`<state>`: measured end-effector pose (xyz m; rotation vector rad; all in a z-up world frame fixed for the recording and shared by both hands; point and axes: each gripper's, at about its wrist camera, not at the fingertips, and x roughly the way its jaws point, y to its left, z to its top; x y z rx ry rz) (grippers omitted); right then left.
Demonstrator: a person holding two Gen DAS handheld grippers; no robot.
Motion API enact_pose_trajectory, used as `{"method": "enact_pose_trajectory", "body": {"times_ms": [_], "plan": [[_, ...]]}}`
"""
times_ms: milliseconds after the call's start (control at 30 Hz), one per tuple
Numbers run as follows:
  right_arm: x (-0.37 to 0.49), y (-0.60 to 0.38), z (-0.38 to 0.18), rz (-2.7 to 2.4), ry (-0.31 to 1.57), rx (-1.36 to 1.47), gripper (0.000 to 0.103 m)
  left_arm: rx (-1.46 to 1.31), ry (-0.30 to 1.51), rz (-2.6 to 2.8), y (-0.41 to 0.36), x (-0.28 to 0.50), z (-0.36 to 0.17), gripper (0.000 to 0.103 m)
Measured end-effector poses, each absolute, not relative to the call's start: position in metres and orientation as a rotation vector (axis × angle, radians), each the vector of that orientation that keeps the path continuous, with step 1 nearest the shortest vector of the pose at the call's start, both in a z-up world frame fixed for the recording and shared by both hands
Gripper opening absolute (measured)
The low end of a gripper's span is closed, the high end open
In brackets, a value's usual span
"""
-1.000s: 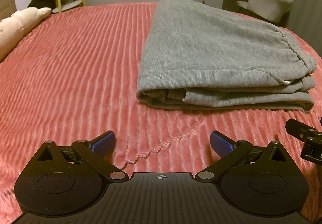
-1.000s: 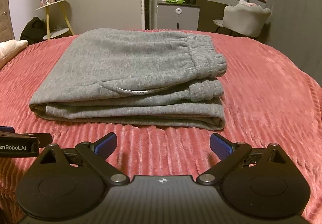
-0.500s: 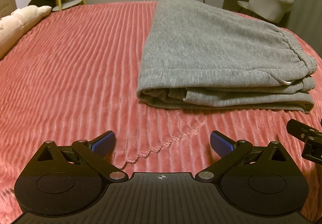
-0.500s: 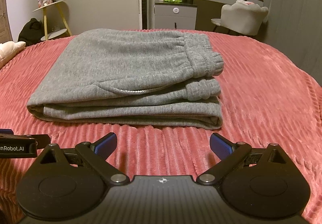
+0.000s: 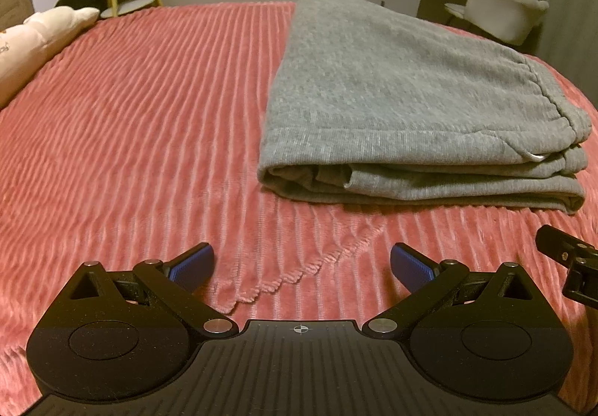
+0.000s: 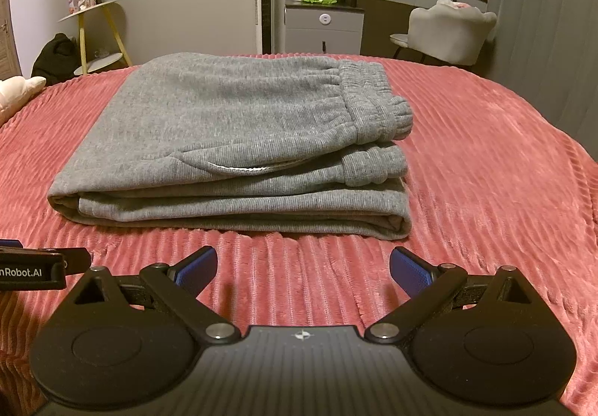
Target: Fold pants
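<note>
Sweatpants [image 6: 231, 139], grey and folded into a thick stacked bundle, lie on the pink ribbed bedspread [image 5: 142, 124] ahead of both your grippers. Their elastic waistband [image 6: 377, 105] sits at the bundle's right end in your right wrist view, with a pocket opening [image 6: 243, 166] showing on the near side. Your left gripper [image 5: 302, 262] has its blue-padded tongs spread wide apart, holding nothing, low over the bedspread and short of the bundle's near left corner. Your right gripper [image 6: 303, 266] is likewise spread wide and empty, facing the bundle's near long edge without touching it. A cream pillow [image 5: 33, 42] lies at the far left. A grey chair [image 6: 448, 31] stands beyond the bed.
</note>
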<state>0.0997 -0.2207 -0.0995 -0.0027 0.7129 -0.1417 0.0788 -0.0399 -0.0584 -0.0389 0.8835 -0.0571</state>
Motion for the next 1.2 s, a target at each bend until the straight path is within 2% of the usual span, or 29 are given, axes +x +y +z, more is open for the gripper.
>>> {"method": "enact_pose_trajectory", "body": {"times_ms": [1200], "plan": [[0.0988,-0.2202,-0.0982,-0.148,0.706,-0.003,0.099,-0.044,0.887,-0.051,-0.0411,0.0782,-0.0561,0.103]]}}
